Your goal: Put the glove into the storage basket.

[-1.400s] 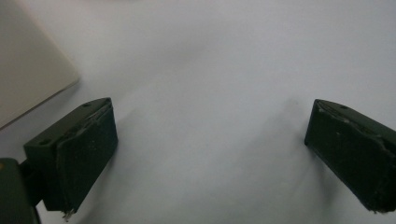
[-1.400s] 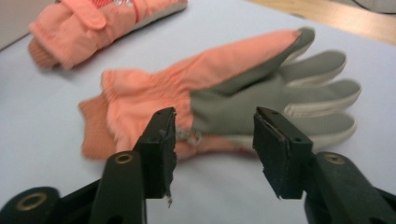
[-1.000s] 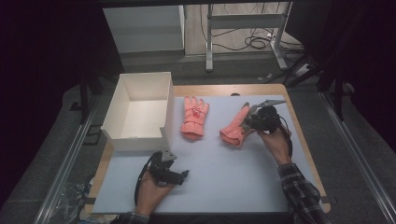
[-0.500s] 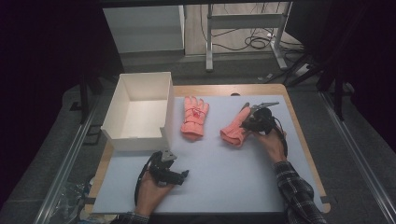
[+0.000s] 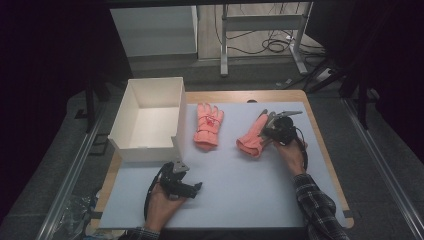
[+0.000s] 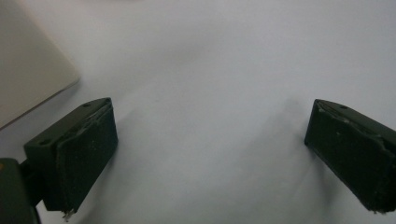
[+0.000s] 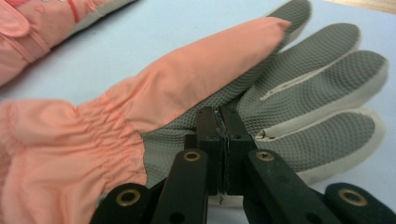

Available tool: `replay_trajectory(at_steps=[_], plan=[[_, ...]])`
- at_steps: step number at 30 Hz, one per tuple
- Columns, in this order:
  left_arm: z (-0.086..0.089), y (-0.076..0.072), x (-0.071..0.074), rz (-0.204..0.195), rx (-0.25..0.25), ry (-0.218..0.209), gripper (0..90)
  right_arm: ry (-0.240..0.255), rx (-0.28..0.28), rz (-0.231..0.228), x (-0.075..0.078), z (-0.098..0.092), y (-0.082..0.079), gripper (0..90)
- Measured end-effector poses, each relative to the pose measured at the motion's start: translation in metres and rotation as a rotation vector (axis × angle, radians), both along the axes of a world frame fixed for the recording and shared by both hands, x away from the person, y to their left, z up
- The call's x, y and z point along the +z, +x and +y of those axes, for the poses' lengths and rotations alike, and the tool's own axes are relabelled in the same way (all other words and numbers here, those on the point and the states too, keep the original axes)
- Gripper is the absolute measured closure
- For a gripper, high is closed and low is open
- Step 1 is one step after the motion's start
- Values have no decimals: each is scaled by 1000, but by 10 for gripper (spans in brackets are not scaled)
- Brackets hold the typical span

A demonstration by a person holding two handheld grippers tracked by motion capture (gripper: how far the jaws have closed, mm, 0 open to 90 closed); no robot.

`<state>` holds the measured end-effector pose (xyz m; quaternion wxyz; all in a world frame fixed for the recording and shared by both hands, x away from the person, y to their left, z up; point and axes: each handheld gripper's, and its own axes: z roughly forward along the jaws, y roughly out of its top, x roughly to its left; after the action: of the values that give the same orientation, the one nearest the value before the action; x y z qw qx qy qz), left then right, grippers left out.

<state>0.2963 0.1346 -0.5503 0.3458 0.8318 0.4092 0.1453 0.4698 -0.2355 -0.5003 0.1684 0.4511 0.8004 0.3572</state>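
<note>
A lab or test room is indicated. A work table (image 5: 320, 125) with a grey mat (image 5: 240, 185) is set on a carpeted floor (image 5: 380, 150). At 12 o'clock, loose cables (image 5: 272, 45) are seen beneath a metal frame (image 5: 260, 22), beside a white cabinet (image 5: 155, 30).

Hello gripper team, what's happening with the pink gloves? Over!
Right gripper shut on right glove, jaws just closed. Left gripper open over the mat. Other glove lies beside white box. Nothing blocking.
</note>
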Motion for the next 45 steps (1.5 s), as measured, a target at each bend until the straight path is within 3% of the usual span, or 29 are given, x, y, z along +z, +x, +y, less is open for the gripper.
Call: replay_trajectory(at_steps=[13, 27, 32, 33, 38, 45], plan=[[0, 0, 0, 0, 1, -1, 24, 63, 53, -14, 22, 1, -18, 885], [0, 0, 0, 1, -2, 5, 24, 128, 183, -13, 46, 18, -65, 885], [0, 0, 0, 0, -3, 7, 24, 127, 227, -5, 45, 23, -79, 885], [0, 0, 0, 1, -2, 5, 24, 146, 252, 11, 43, 25, -86, 885], [0, 0, 0, 1, -2, 5, 24, 136, 296, 34, 34, 32, -98, 884], [0, 0, 0, 1, -2, 6, 24, 97, 311, 66, 12, 38, -98, 884]])
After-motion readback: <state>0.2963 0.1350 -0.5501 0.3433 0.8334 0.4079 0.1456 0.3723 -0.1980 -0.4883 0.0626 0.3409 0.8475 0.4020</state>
